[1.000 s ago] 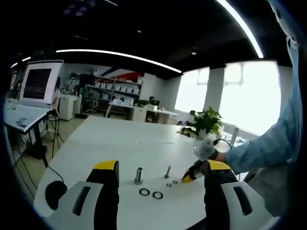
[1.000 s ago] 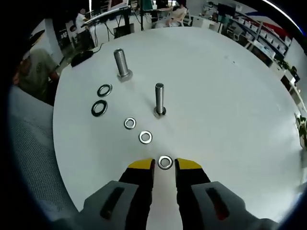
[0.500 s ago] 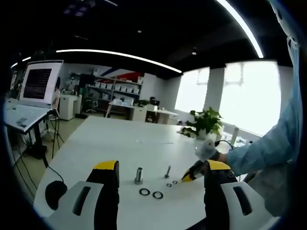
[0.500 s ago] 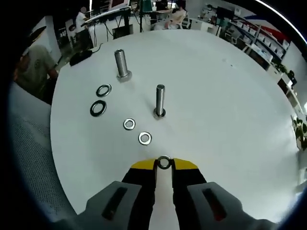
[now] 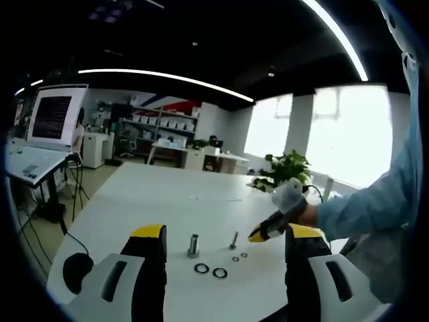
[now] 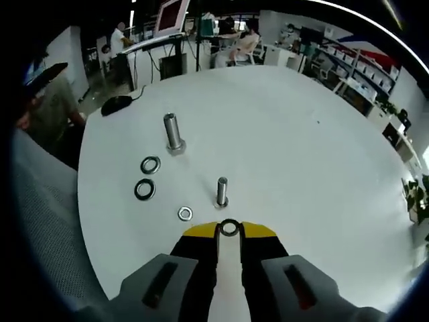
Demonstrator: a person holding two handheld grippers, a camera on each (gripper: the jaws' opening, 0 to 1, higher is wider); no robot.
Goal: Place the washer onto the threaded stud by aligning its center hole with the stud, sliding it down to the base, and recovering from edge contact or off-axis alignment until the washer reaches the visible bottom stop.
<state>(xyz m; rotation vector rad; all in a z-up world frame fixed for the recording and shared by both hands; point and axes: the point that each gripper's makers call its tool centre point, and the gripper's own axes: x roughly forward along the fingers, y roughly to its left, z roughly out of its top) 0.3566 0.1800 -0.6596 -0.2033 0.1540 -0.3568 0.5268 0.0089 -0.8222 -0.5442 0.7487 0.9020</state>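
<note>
Fingertips of right gripper (image 6: 229,230) pinch a small washer (image 6: 229,227), held above white table (image 6: 322,168) near slim threaded stud (image 6: 222,191); left gripper (image 5: 224,245) jaws spread wide, holding nothing. Thicker stud (image 6: 173,133), two large washers (image 6: 147,177), one small loose washer (image 6: 185,213) on table

In the left gripper view the small washers (image 5: 239,255) beside the thin stud (image 5: 234,240) are too tiny to count surely. In the right gripper view the right tongs (image 6: 229,229) hide part of the held washer (image 6: 229,227).
</note>
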